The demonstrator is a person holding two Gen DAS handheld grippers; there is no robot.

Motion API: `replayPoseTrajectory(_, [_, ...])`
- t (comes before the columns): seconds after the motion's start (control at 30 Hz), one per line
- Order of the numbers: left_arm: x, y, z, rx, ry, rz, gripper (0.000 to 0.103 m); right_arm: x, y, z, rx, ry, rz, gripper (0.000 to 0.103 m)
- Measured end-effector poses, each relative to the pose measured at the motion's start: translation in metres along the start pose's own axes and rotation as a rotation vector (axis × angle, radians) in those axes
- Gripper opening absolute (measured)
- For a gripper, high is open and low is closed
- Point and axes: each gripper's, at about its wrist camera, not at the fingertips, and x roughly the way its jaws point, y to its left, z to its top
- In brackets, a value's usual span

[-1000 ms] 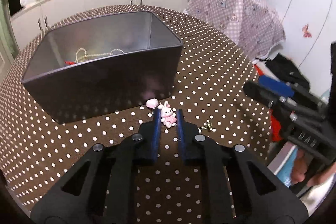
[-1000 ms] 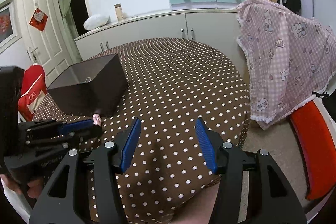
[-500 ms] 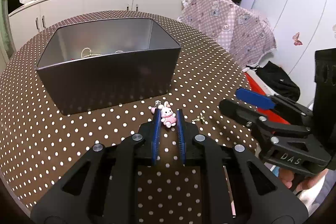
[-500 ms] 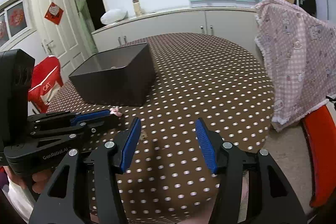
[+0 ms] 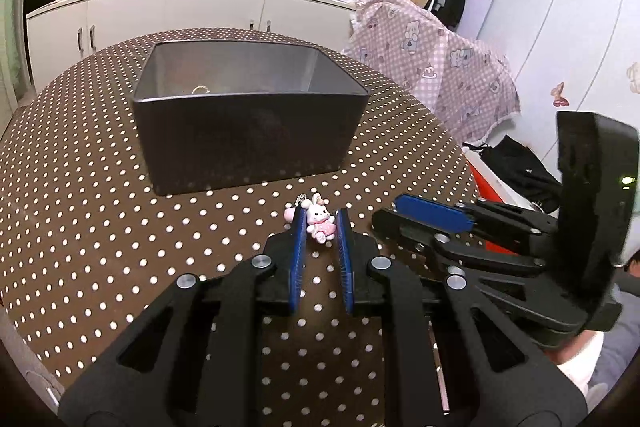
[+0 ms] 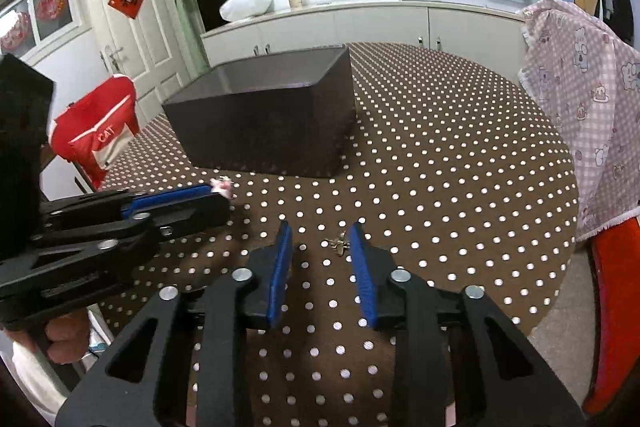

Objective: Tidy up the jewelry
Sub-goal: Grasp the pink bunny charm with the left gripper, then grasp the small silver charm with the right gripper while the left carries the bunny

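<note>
Bunny charm (image 5: 319, 220) (glossy white body, pink dress) is pinched between the blue pads of the left gripper (image 5: 320, 227), long axis upright, ears toward 12 o'clock, just short of the dark rectangular tin (image 5: 248, 139). Right gripper (image 6: 320, 247) is spread, straddling a small gold-coloured earring (image 6: 338, 242) lying flat on the brown polka-dot tablecloth (image 6: 440, 167); its orientation is too small to read.
</note>
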Motion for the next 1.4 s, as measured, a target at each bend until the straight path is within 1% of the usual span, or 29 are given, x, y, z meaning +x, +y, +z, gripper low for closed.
replayPoseTrajectory(0.03, [-0.001, 0.001, -0.001, -0.002, -0.001, 0.000, 0.016, 0.001, 0.001, 0.000, -0.005, 0.000, -0.018, 0.015])
replayPoseTrajectory(0.1, [-0.004, 0.004, -0.003, -0.006, -0.007, 0.002, 0.016, 0.001, -0.001, 0.001, 0.004, 0.006, -0.026, 0.009])
replayPoseTrajectory(0.43, [-0.015, 0.017, -0.006, -0.016, -0.041, 0.011, 0.016, 0.000, -0.003, 0.005, 0.054, 0.013, -0.027, 0.009])
replayPoseTrajectory(0.6, [-0.020, 0.018, -0.006, -0.017, -0.056, 0.028, 0.016, -0.005, -0.008, 0.007, 0.084, -0.002, 0.003, 0.009])
replayPoseTrajectory(0.7, [-0.022, 0.018, -0.004, -0.022, -0.069, 0.017, 0.016, -0.008, -0.014, 0.010, 0.111, -0.007, 0.031, 0.009])
replayPoseTrajectory(0.87, [-0.029, 0.018, -0.002, -0.016, -0.090, 0.005, 0.016, -0.017, -0.020, 0.018, 0.142, -0.034, 0.048, 0.009])
replayPoseTrajectory(1.1, [-0.048, 0.021, 0.008, -0.003, -0.147, 0.003, 0.016, -0.028, -0.015, 0.035, 0.126, -0.082, 0.043, 0.009])
replayPoseTrajectory(1.4, [-0.054, 0.029, 0.032, 0.004, -0.195, 0.029, 0.016, -0.031, -0.003, 0.061, 0.061, -0.144, 0.058, 0.009])
